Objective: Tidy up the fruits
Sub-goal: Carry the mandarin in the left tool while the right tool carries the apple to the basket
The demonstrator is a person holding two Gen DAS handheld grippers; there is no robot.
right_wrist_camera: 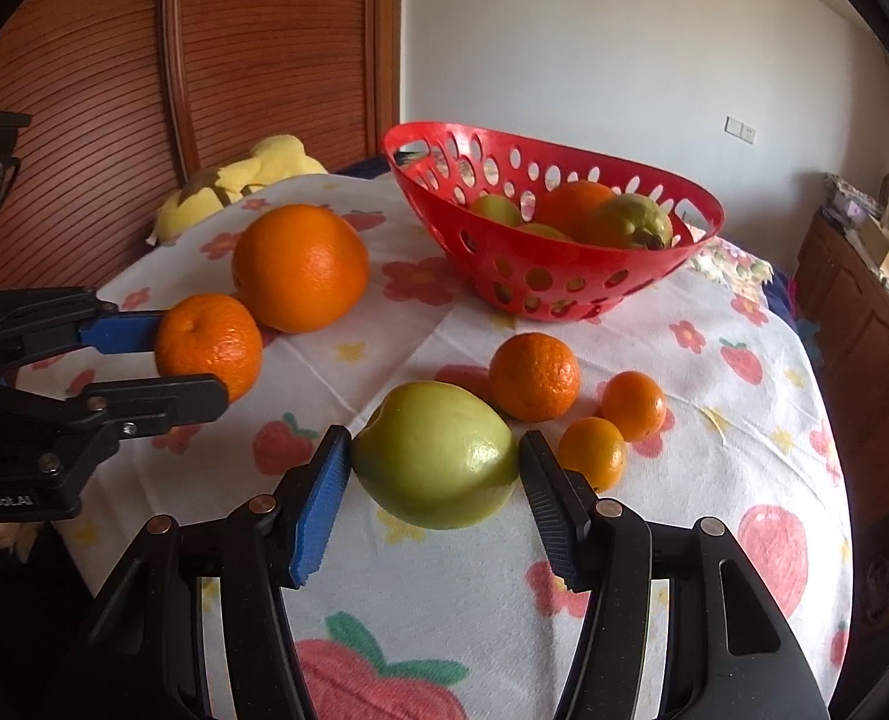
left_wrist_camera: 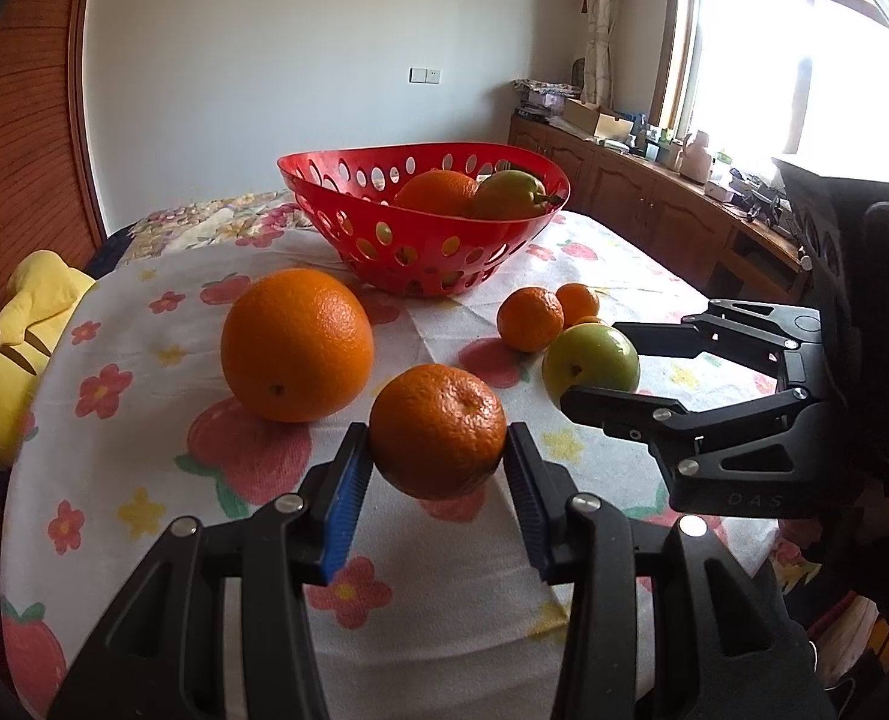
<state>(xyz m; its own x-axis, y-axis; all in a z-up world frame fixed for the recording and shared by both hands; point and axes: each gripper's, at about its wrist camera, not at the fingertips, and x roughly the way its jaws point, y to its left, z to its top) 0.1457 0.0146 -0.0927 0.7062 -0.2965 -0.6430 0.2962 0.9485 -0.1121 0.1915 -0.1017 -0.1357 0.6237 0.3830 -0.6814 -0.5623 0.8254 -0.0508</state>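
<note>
Right now the left claw (left_wrist_camera: 438, 450) grips a dimpled orange mandarin (left_wrist_camera: 438, 429), its blue ribbed pads pressed against the fruit's two sides; the mandarin appears lifted just off the cloth, though this is hard to judge. From the right wrist view the same mandarin (right_wrist_camera: 209, 345) sits between the left claw's fingers (right_wrist_camera: 144, 330) just in front of a large smooth orange (right_wrist_camera: 300, 267), and whether the two fruits touch cannot be told. The right claw (right_wrist_camera: 435, 465) is closed on a pale green apple (right_wrist_camera: 435, 462), one pad at each side. In the left wrist view that apple (left_wrist_camera: 591, 357) shows between the right claw's black fingers (left_wrist_camera: 618, 405).

Just beyond the apple lie three loose fruits: a medium round mandarin (right_wrist_camera: 534, 377) and two small orange ones (right_wrist_camera: 633, 405) (right_wrist_camera: 592, 452), close together on the table's right part. The large orange (left_wrist_camera: 297, 345) stands on the left part, well apart from them.

Farther back stands a red plastic basket with oval holes (right_wrist_camera: 564, 276), tilted so that one rim rises higher. Inside it lie an orange (right_wrist_camera: 579, 201), a yellow-green pear with a dark stem end (right_wrist_camera: 627, 222) and at least one other greenish fruit (right_wrist_camera: 495, 210).

All of this rests on a table covered by a white cloth printed with strawberries and flowers (right_wrist_camera: 714, 468). A yellow plush toy (left_wrist_camera: 18, 354) lies beyond the table's left edge, against a brown slatted wooden door (right_wrist_camera: 264, 42). Wooden cabinets (left_wrist_camera: 636, 192) run under a bright window (left_wrist_camera: 804, 84).
</note>
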